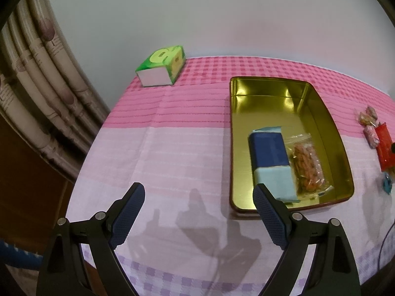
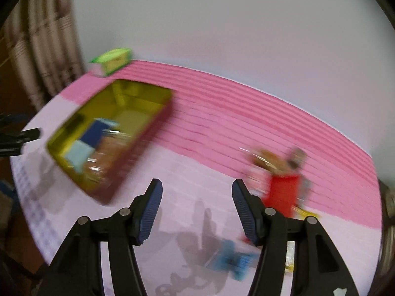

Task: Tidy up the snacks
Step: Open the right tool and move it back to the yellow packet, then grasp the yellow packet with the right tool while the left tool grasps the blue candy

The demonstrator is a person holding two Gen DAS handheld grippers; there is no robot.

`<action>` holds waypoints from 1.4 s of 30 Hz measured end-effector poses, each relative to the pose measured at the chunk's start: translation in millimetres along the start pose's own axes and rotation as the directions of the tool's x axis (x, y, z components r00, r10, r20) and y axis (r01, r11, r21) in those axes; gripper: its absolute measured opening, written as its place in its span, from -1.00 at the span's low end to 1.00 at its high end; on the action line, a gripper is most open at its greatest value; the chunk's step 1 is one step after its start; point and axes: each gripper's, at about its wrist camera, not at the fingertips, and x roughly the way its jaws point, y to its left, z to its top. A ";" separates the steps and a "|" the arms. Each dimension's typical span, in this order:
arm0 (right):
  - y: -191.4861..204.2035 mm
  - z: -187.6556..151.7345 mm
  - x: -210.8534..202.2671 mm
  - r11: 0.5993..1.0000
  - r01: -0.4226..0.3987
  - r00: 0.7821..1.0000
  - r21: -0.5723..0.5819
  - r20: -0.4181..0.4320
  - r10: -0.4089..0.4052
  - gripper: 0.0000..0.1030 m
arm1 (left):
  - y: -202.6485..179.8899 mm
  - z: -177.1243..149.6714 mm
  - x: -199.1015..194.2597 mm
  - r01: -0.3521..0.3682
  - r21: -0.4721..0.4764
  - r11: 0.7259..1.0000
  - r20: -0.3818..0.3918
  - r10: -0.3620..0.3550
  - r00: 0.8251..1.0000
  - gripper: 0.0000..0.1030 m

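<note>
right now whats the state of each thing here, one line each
gold tin: open, no lid on, partly filled
blue box: lying flat inside the tin
clear snack bag: sealed, lying in the tin beside the blue box
red packet: lying on the cloth, outside the tin
green tissue box: upright at the far corner
left claw: open, empty
right claw: open, empty

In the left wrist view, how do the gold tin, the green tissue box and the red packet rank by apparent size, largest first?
1. Gold tin, clearly largest.
2. Green tissue box.
3. Red packet, smallest as seen, but it sits at the distorted picture edge, so its true size against the box is unsure.
</note>
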 end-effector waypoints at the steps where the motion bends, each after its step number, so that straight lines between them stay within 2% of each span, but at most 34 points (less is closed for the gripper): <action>1: -15.7 -4.1 -0.9 0.999 0.027 1.000 0.026 -0.008 -0.027 0.09 | -1.6 0.4 -0.6 -0.001 0.004 1.000 0.001 0.001 1.000 0.73; 7: -89.0 -34.5 -1.4 0.981 0.137 0.990 0.141 -0.066 -0.129 0.09 | -9.3 1.7 -3.4 0.019 0.015 1.000 0.007 -0.019 1.000 0.73; 10: -107.9 -46.9 2.2 0.974 0.145 0.987 0.173 -0.094 -0.130 0.13 | -11.9 2.3 -4.9 0.024 0.016 1.000 0.012 -0.025 1.000 0.73; 13: -120.9 -56.3 7.4 0.969 0.141 0.986 0.204 -0.112 -0.120 0.25 | -17.6 2.1 -6.6 0.018 0.031 0.999 0.015 -0.019 1.000 0.73; 23: -127.5 -66.8 26.6 0.965 0.126 0.986 0.231 -0.138 -0.096 0.31 | -53.6 -1.1 -15.9 0.031 0.107 0.994 0.016 -0.033 0.999 0.73; 36: -137.3 -74.6 26.4 0.964 0.063 0.990 0.260 -0.135 -0.028 0.28 | -133.5 -11.8 -29.8 0.136 0.215 0.967 -0.003 -0.138 0.990 0.73; 42: -136.7 -79.8 21.8 0.971 0.053 0.991 0.234 -0.130 -0.023 0.14 | -164.7 -13.1 -27.7 0.171 0.255 0.952 -0.025 -0.170 0.985 0.73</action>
